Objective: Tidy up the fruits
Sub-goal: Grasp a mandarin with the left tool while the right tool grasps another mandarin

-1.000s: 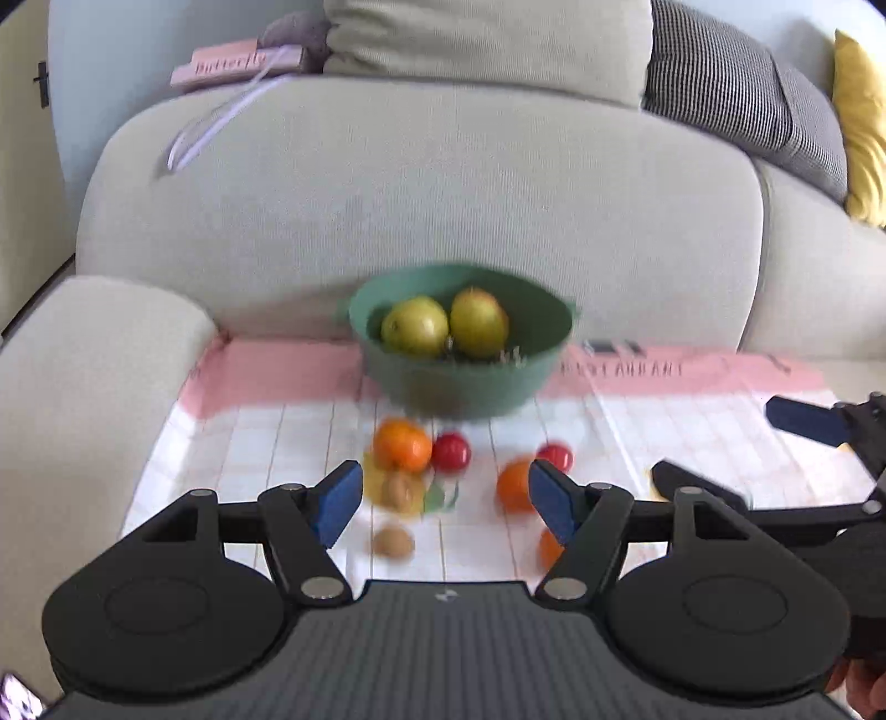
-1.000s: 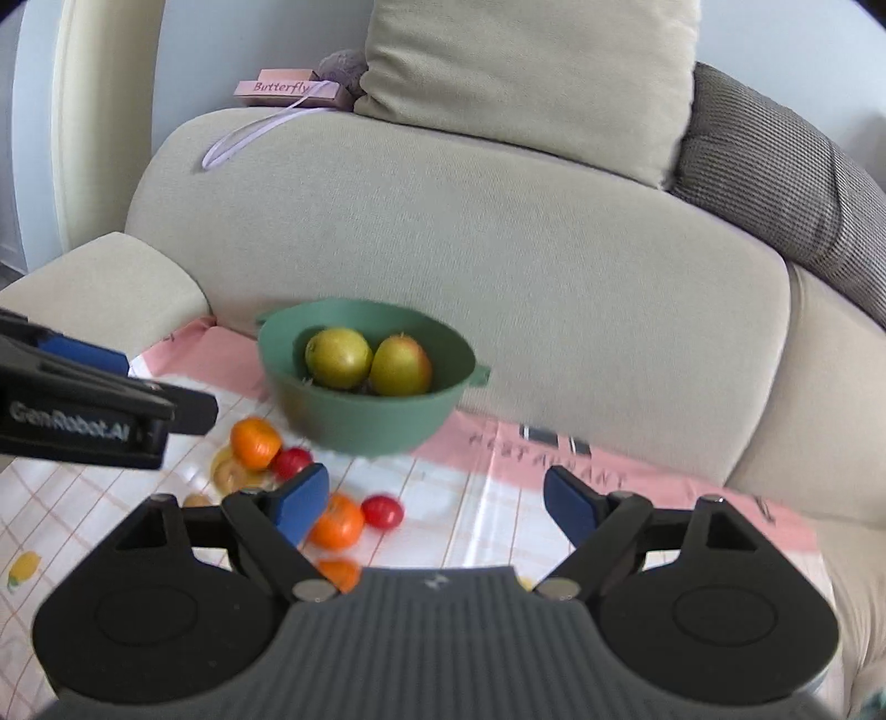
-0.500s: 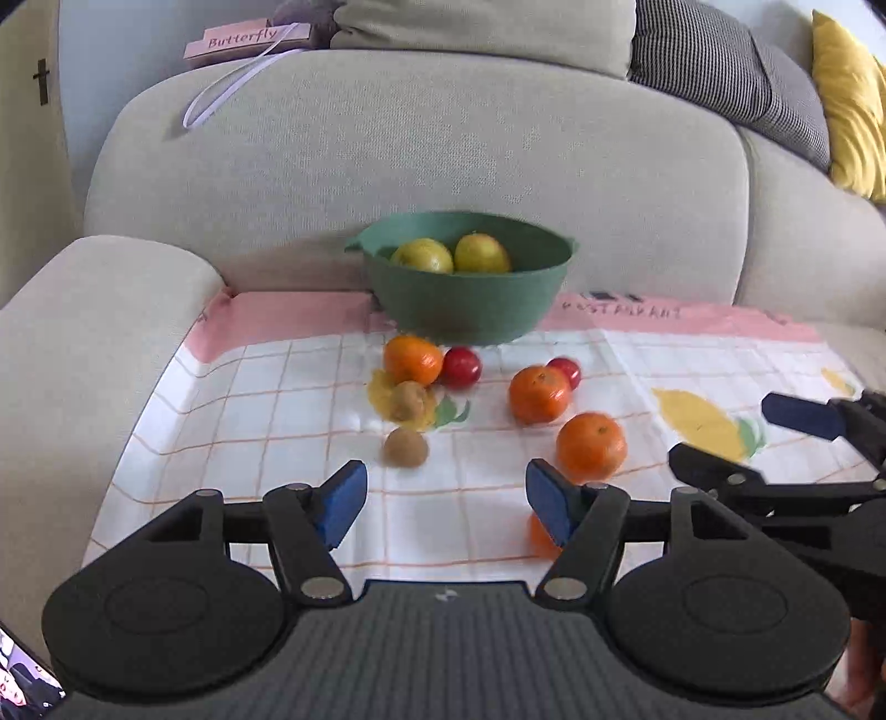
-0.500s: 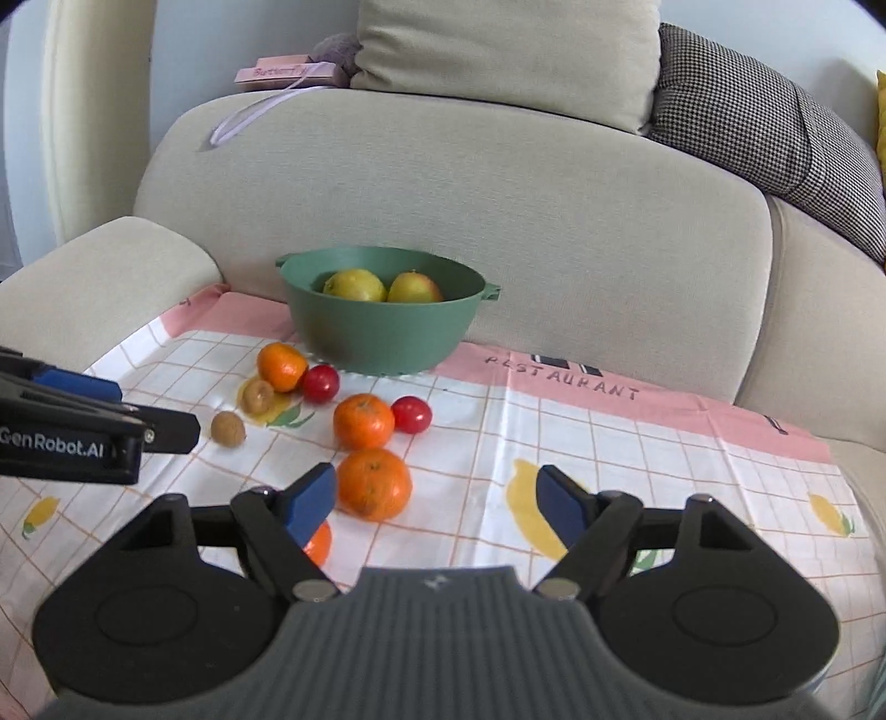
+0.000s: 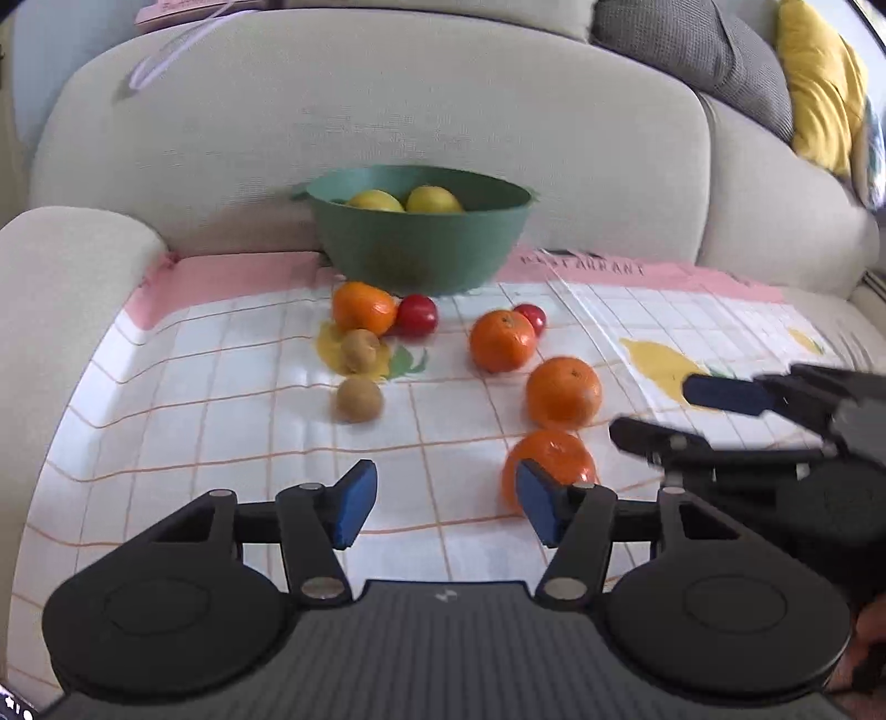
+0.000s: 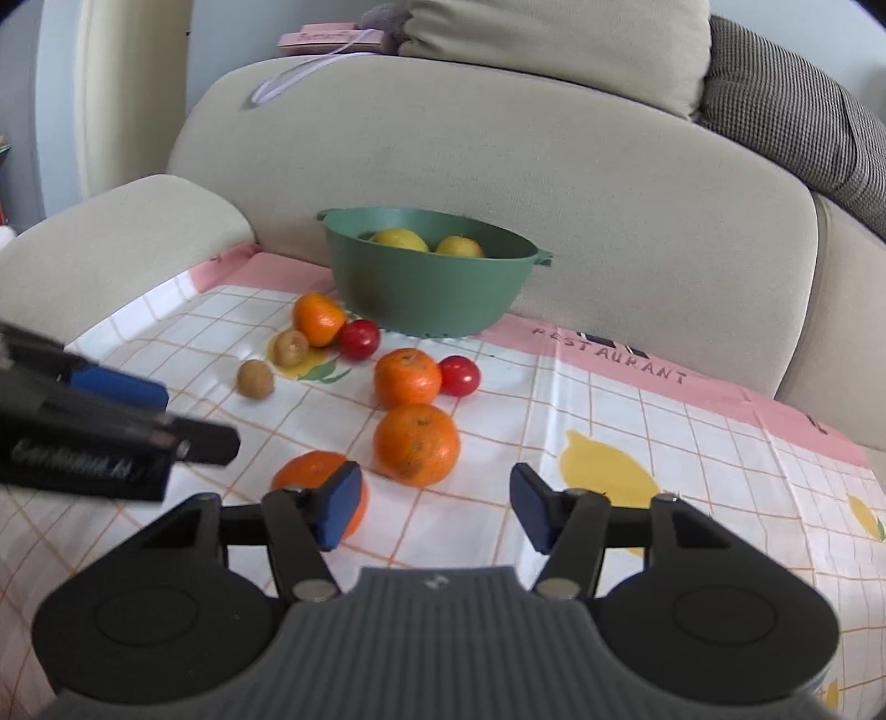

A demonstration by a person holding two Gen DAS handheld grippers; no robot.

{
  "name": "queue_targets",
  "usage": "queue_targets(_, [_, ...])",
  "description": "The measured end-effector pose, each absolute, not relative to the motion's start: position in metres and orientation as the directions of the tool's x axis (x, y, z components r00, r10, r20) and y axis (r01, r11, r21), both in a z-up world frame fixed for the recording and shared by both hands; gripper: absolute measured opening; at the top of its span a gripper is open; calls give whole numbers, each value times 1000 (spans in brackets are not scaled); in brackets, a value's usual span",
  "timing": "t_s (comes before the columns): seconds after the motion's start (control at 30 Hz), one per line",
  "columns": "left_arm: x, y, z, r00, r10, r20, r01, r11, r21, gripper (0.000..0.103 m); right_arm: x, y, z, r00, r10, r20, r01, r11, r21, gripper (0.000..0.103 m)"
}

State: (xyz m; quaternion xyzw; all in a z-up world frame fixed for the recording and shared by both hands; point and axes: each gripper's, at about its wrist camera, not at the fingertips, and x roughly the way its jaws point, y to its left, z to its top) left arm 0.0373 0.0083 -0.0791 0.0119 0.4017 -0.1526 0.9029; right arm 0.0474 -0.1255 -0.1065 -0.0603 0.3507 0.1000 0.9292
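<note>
A green bowl with two yellow-green fruits stands at the back of a checked cloth on a sofa seat. Several oranges, two red fruits and two kiwis lie loose in front of it. My left gripper hovers low over the cloth, jaws closing with nothing between them; the nearest orange sits just behind its right finger. My right gripper is also closing and empty; that orange lies behind its left finger, and a bigger orange lies just ahead.
The sofa backrest rises close behind the bowl and an armrest bounds the cloth on the left. Cushions and a pink box rest on top of the backrest. Each gripper shows at the other view's edge.
Both grippers have dropped toward the cloth, so the fruits look nearer and lower-angled. The jaws of both have narrowed, the right ones more.
</note>
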Motion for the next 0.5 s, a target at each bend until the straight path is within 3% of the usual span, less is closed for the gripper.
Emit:
queue_targets(0.07, [37,3,-83,621,-276,-733,311,946,-93,69,52,-131,-110,722,145,-676,-214,977,-19,47])
queue_targets(0.5, [38,-39,-103,564,-336,-755,471,881,-41,72,62,-141,-120,700,136,-701,-191,982,0,47])
